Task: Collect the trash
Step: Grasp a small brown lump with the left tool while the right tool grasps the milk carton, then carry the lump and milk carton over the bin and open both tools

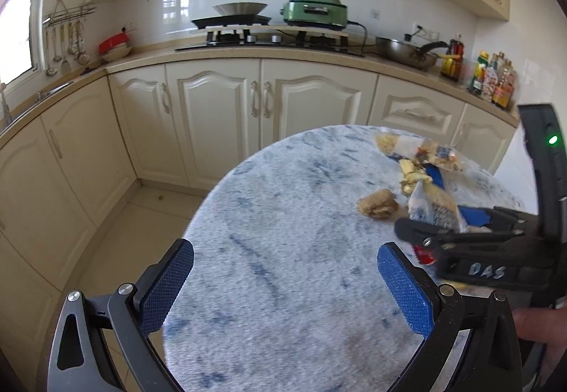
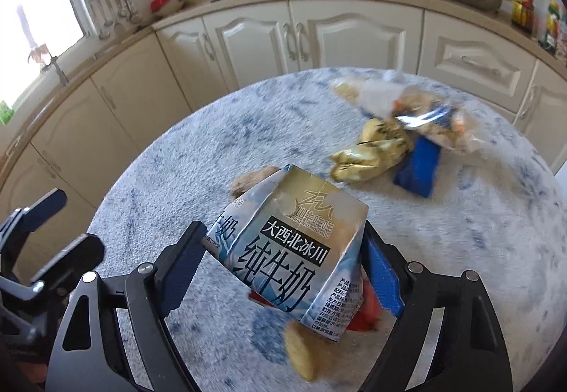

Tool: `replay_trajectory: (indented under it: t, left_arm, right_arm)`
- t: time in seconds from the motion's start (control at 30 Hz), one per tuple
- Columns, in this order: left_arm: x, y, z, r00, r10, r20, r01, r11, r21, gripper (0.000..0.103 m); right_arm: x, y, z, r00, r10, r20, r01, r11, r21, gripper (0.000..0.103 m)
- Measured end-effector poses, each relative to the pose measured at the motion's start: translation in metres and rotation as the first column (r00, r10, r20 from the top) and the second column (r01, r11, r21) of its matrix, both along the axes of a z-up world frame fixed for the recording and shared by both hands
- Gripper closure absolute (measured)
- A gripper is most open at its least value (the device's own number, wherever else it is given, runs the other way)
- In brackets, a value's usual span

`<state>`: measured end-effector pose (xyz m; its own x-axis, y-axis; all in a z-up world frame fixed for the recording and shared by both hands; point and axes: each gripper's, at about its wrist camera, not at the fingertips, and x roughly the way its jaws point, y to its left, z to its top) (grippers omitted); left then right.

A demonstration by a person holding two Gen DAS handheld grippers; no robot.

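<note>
A tilted blue-and-white milk carton (image 2: pixel 290 250) stands on the round table (image 2: pixel 159 197) between the fingers of my right gripper (image 2: pixel 283 232). Both pads touch its sides, so the gripper is shut on it. In the left wrist view the right gripper (image 1: pixel 443 225) reaches in from the right around the carton (image 1: pixel 432 208). My left gripper (image 1: pixel 285 250) hangs open over bare tablecloth with nothing between its fingers. Further trash lies beyond: a gold wrapper (image 2: pixel 372 151), a blue packet (image 2: pixel 418 169), a clear snack bag (image 2: pixel 407 108) and a brown lump (image 1: pixel 377 202).
A red scrap (image 2: pixel 365 314) and a yellowish piece (image 2: pixel 301 353) lie by the carton's base. Cream kitchen cabinets (image 1: pixel 212 115) and a counter with a stove (image 1: pixel 269 38), a green cooker (image 1: pixel 315 11) and a wok (image 1: pixel 407 54) curve behind the table. Tiled floor (image 1: pixel 141 222) lies left.
</note>
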<state>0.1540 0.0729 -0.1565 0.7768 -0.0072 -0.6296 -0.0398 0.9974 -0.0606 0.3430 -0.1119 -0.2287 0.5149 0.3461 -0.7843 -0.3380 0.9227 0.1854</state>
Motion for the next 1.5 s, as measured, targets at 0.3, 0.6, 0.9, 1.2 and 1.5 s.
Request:
replay_trajectory:
  t: [0.3, 0.6, 0.9, 1.2, 1.5]
  left_arm:
    - [0.004, -0.062, -0.009, 0.993, -0.118, -0.028, 0.118, 0.993, 0.013, 0.001]
    - [0.023, -0.128, -0.026, 0.976, -0.187, -0.113, 0.192, 0.981, 0.035, 0.001]
    - [0.040, -0.140, -0.039, 0.956, -0.239, -0.172, 0.232, 0.971, -0.059, 0.081]
    - [0.018, -0.133, -0.030, 0.955, -0.269, -0.122, 0.259, 0.962, -0.089, 0.081]
    - [-0.024, -0.157, 0.020, 0.942, -0.335, 0.015, 0.335, 0.937, -0.103, 0.081]
  right_arm:
    - [-0.026, -0.081, 0.020, 0.988, -0.150, 0.029, 0.149, 0.988, 0.026, 0.018]
    - [-0.052, -0.139, 0.015, 0.971, -0.238, 0.019, 0.236, 0.970, 0.063, 0.018]
    - [-0.069, -0.172, 0.023, 0.959, -0.282, 0.036, 0.277, 0.955, 0.101, 0.018]
    - [-0.091, -0.188, 0.030, 0.951, -0.306, 0.050, 0.298, 0.946, 0.125, 0.018]
    - [-0.128, -0.221, 0.060, 0.920, -0.373, 0.116, 0.358, 0.924, 0.134, 0.018]
